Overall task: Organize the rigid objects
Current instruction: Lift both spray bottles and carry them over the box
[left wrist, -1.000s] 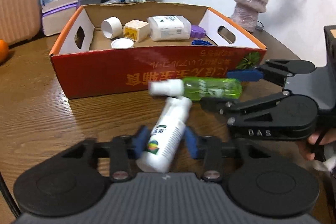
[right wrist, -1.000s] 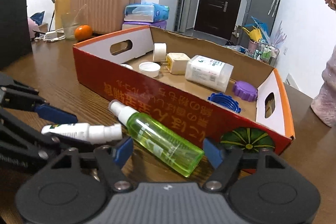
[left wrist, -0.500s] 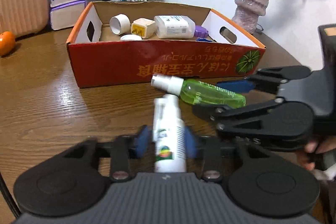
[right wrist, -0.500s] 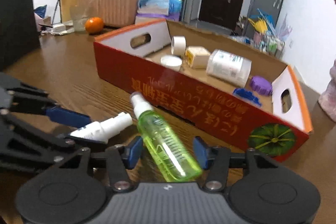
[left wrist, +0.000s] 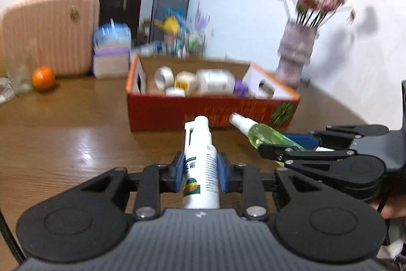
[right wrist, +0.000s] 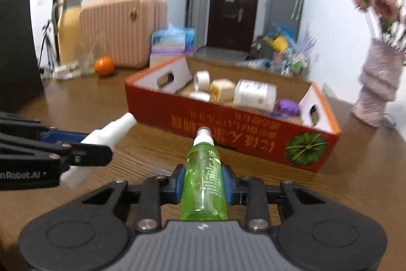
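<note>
My left gripper (left wrist: pixel 200 174) is shut on a white spray bottle (left wrist: pixel 200 169), its nozzle pointing at the red cardboard box (left wrist: pixel 177 113). My right gripper (right wrist: pixel 203 182) is shut on a green spray bottle (right wrist: pixel 203 179), also pointing at the red cardboard box (right wrist: pixel 228 126). Both bottles are held above the wooden table in front of the box. The green bottle (left wrist: pixel 264 133) and the right gripper show at the right of the left wrist view. The white bottle (right wrist: pixel 106 133) and the left gripper show at the left of the right wrist view.
The box holds a tape roll (right wrist: pixel 201 79), a white jar (right wrist: pixel 255 94), a purple cap (right wrist: pixel 288 106) and other small items. An orange (right wrist: pixel 104 65), a pink suitcase (right wrist: pixel 121 27), tissue packs (right wrist: pixel 170 42) and a vase of flowers (right wrist: pixel 378 90) stand around the table.
Both grippers closed on their bottles and lifted them off the table, turning them to point forward. Both pulled back from the box, which now looks smaller and farther.
</note>
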The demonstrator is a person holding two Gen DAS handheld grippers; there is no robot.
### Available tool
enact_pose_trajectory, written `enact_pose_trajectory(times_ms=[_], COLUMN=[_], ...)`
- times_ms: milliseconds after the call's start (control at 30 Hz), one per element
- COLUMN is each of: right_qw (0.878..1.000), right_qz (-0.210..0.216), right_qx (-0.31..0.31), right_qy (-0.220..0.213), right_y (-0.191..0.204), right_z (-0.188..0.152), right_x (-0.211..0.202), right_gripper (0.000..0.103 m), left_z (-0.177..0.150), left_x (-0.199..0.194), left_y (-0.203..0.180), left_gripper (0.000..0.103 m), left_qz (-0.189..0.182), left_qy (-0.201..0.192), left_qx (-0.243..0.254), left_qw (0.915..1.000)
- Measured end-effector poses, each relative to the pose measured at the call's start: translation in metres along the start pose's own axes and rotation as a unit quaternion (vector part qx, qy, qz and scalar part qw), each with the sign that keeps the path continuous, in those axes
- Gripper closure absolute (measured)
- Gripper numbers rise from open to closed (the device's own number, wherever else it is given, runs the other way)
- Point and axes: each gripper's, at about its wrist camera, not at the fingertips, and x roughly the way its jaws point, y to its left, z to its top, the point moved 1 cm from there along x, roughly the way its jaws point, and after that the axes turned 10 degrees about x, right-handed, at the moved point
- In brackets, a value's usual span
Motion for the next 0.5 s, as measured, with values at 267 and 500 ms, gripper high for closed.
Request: enact_pose_trajectory(times_ms=[267,500], right_qw=[0.987,0.974], right_qz=[-0.036,-0.052], right_qx=[0.017,0.064], right_qy=[-0.153,-0.21], right_y=[0.043,0.068], right_z=[-0.032,-0.064], right_x=[-0.124,-0.193], right_gripper=[0.073,0.073], left_z=[-0.012,-0.023], left_x=[-0.122,-0.188], left_y=[-0.025,-0.03], left_gripper=[0.076,0.076], left_qz=[0.052,0.033], left_qy=[-0.15,-0.185], left_qx=[0.031,0.023], left_qw=[0.9869,0.9819])
